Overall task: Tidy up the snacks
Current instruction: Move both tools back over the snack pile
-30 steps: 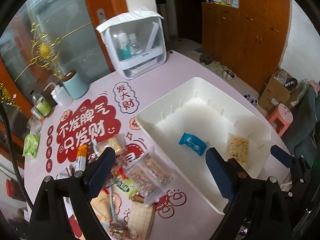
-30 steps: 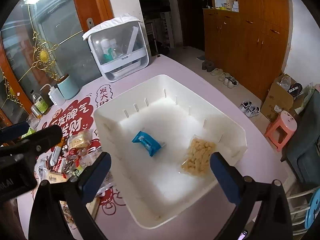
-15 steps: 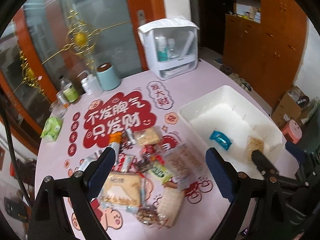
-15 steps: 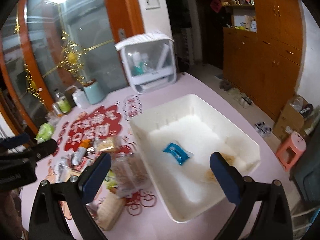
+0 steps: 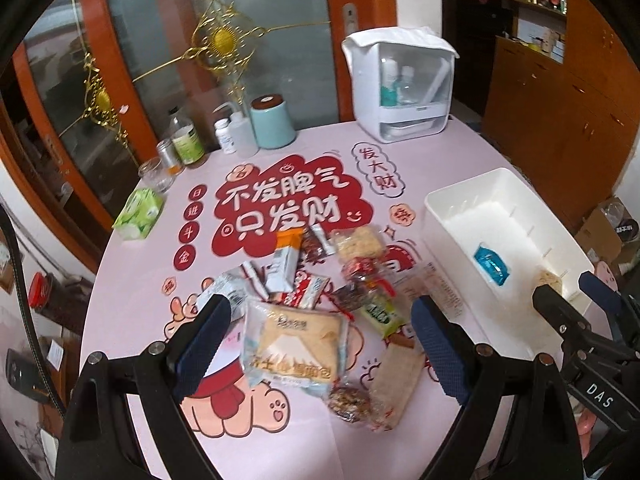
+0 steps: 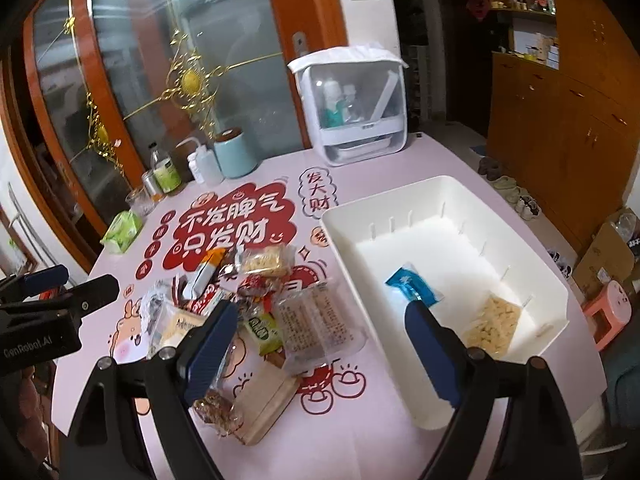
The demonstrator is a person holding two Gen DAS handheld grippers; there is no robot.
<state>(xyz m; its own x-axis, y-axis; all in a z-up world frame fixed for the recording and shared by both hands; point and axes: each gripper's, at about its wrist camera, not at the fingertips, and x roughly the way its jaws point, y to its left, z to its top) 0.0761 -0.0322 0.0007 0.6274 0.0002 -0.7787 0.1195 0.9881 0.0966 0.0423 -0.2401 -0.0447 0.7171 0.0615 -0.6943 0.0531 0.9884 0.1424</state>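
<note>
Pink table (image 5: 132, 320) carries white bin (image 6: 452, 188) at right; blue packet (image 6: 414, 286) and puffed-snack bag (image 6: 490, 326) lie inside. Snack pile (image 5: 320, 292) lies loose left of the bin. Left tool (image 5: 320, 346) gapes, empty, above the bread packet (image 5: 296, 346). Right tool (image 6: 320, 346) is closing, nothing between its jaws.
</note>
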